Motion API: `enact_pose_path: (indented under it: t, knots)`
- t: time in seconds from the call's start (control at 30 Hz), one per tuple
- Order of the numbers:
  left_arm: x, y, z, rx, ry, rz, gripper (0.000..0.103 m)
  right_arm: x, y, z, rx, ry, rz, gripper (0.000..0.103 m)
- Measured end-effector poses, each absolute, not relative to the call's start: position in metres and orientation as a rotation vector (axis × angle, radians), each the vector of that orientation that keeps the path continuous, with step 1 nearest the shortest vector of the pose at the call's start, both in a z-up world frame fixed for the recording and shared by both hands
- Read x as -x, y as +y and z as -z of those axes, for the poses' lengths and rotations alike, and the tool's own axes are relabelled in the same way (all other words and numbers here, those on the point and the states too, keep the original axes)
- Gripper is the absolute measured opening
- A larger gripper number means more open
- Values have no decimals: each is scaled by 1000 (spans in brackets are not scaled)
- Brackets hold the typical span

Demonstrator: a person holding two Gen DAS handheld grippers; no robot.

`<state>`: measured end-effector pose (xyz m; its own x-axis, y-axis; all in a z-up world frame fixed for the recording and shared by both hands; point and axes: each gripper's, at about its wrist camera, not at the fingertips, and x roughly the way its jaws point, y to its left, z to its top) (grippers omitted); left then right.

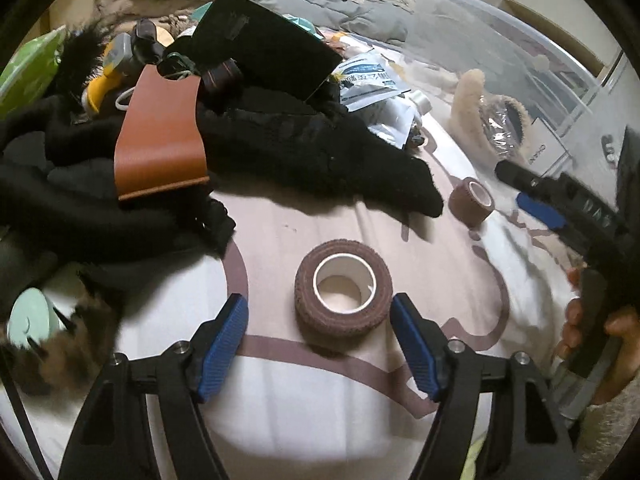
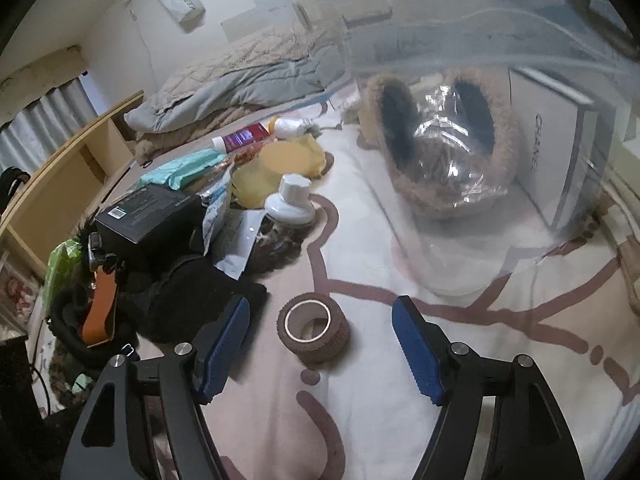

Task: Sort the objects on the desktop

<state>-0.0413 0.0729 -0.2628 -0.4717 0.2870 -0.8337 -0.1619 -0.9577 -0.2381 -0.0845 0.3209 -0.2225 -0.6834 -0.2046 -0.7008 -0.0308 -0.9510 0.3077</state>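
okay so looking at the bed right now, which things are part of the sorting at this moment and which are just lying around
In play: brown tape roll between the open left gripper; second brown roll between the open right gripper; clear bin.

Lying about: black box, white bottle, tan strap.

Two rolls of brown bandage tape point(image 1: 343, 289) with a rough, crepe-like woven surface around smooth white card cores, on a matt printed cotton bed sheet point(image 1: 304, 412). Fuzzy black knit cloth point(image 1: 280, 140), a smooth tan leather strap point(image 1: 160, 136), a clear glossy plastic bin point(image 2: 500, 216), ribbed blue rubber pads point(image 1: 224, 344) on matt black plastic grippers
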Motion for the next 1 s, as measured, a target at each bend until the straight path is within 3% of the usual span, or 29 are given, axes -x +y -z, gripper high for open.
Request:
enact_pose_path:
  t: [0.4, 0.47, 0.53, 0.63, 1.0]
  knots:
    - [34, 72, 270, 1362, -316, -2621, 73, 98, 300, 241, -1339, -251, 2727, 73]
    - [35, 71, 270, 1364, -325, -2619, 73, 99, 291, 242, -1336, -186, 2720, 69]
    - [35, 72, 270, 1365, -331, -2618, 73, 101, 285, 244, -1338, -138, 2711, 54]
    - [34, 72, 270, 1367, -326, -2619, 73, 105, 281, 249, -1373, -78, 2723, 44]
    - [35, 71, 270, 1361, -333, -2622, 73, 82, 267, 246, -1374, -21, 2665, 43]
